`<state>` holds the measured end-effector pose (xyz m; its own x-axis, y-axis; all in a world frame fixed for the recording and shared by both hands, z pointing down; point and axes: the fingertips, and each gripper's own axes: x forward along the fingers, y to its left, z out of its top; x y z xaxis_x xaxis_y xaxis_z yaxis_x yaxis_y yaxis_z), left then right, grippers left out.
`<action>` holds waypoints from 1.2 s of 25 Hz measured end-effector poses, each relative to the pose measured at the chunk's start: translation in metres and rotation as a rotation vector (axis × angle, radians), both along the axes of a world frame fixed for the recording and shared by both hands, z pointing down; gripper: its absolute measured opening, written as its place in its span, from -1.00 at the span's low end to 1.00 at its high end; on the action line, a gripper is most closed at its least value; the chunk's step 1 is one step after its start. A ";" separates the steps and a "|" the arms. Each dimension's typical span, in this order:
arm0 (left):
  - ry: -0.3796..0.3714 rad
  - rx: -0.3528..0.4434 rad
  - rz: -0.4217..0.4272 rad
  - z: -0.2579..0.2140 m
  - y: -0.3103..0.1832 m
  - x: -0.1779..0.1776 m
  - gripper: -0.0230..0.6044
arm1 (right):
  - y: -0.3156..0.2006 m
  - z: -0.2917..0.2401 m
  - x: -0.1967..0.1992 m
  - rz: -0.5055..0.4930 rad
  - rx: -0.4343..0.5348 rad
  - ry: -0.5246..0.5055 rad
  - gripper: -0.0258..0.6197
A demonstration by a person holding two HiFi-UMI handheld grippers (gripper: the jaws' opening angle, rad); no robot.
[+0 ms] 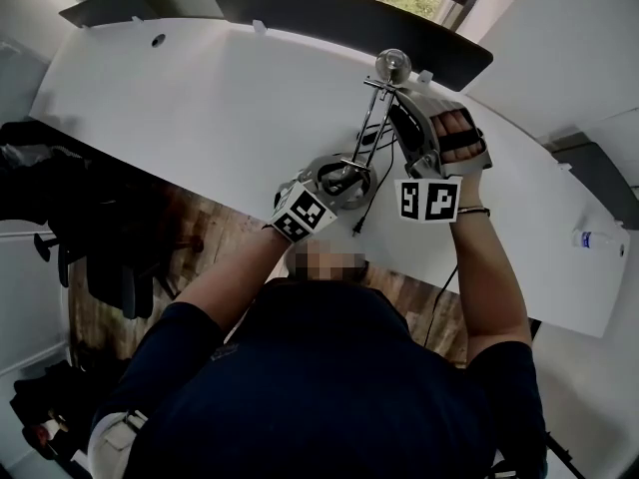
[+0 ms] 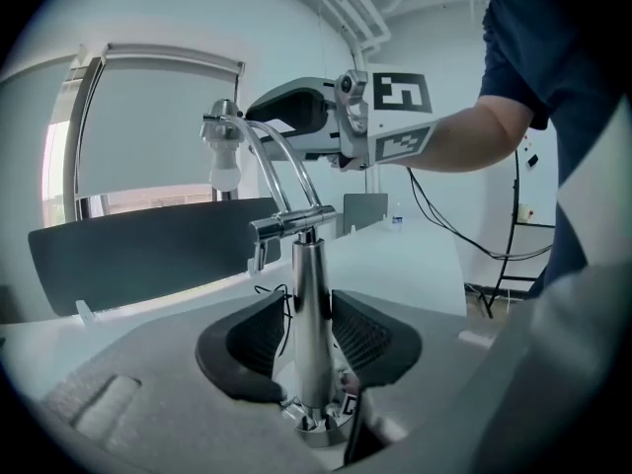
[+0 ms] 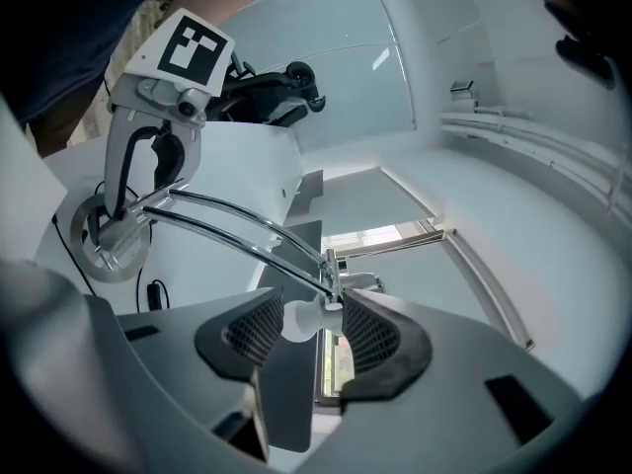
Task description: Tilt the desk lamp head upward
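Fingers [image 2: 247, 349] of the left gripper [image 2: 308, 324] stood wide around the desk lamp's chrome post [image 2: 308, 265], not pressing on it. The right gripper [image 3: 314, 312] gaped likewise about the lamp head [image 3: 296, 322], above the white counter [image 1: 200, 98]. Best, I judged, to clamp the post first, then pinch the head lightly and swing it up slowly.

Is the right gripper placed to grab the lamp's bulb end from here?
Likely yes: the bulb sits between the right gripper's open jaws, nothing else in the gap. The left gripper straddles the post lower down, out of the way.
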<state>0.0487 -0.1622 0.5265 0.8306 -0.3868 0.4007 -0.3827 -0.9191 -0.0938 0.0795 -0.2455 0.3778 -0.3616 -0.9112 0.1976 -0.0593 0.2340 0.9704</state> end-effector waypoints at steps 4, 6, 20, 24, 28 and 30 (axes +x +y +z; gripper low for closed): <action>0.035 -0.017 -0.041 -0.009 0.004 -0.014 -0.50 | 0.017 0.004 0.009 0.044 -0.038 -0.060 -0.36; 0.073 -0.033 -0.062 -0.017 0.007 -0.020 -0.50 | 0.027 0.008 0.013 0.073 -0.073 -0.118 -0.36; 0.252 -0.042 -0.054 -0.104 0.048 -0.032 -0.56 | 0.110 0.019 -0.006 0.228 -0.470 -0.781 -0.72; 0.275 -0.033 -0.036 -0.120 0.055 -0.032 -0.67 | 0.128 0.017 -0.018 0.190 -0.555 -0.947 -0.80; 0.286 -0.017 -0.015 -0.130 0.061 -0.032 -0.79 | 0.141 0.013 -0.027 0.147 -0.607 -1.067 -0.84; 0.285 -0.017 -0.014 -0.133 0.062 -0.032 -0.84 | 0.147 0.009 -0.030 0.117 -0.608 -1.087 -0.86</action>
